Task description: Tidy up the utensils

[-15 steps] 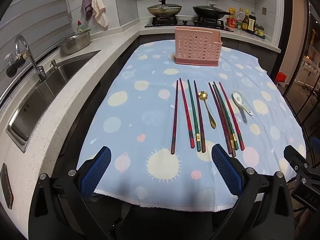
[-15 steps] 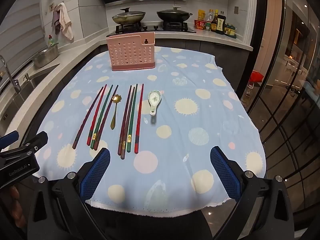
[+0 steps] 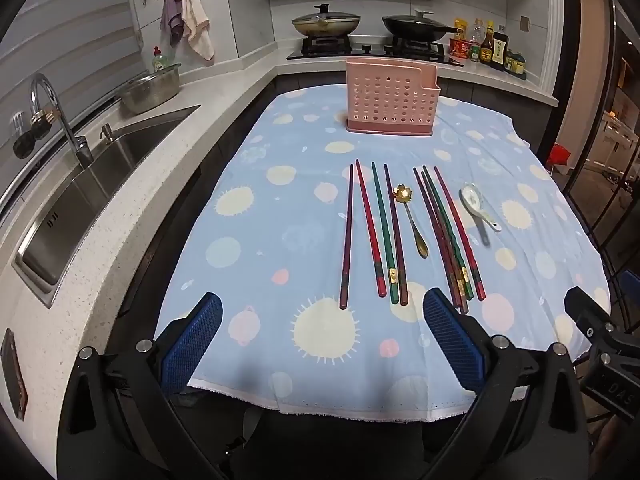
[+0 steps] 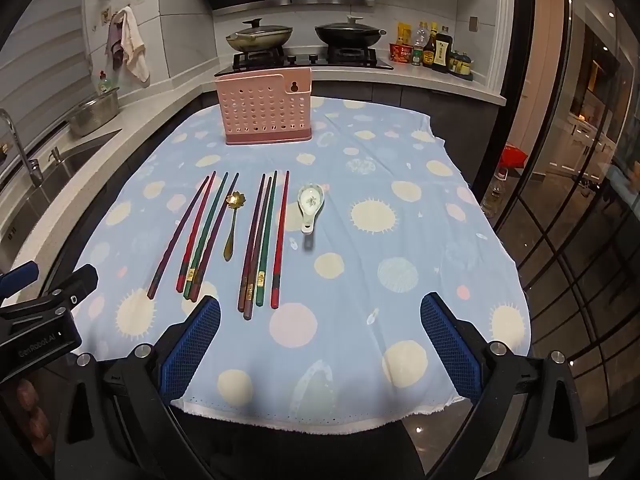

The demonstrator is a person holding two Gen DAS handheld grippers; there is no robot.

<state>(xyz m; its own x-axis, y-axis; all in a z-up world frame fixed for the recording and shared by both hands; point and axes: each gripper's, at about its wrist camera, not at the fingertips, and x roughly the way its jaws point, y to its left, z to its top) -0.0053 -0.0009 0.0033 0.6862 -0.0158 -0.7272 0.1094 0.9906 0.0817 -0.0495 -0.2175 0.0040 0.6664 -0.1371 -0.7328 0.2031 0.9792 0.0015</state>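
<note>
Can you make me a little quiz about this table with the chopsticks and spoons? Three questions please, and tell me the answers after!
1. True or false: the pink holder already has chopsticks standing in it.
2. What lies between the left group of chopsticks and the right group of chopsticks?
A. a fork
B. the gold spoon
C. a cup
3. Fill in: the white spoon lies to the ____ of all the chopsticks in the right wrist view.

Key
1. False. No chopsticks show above its rim; all lie on the tablecloth.
2. B.
3. Right.
</note>
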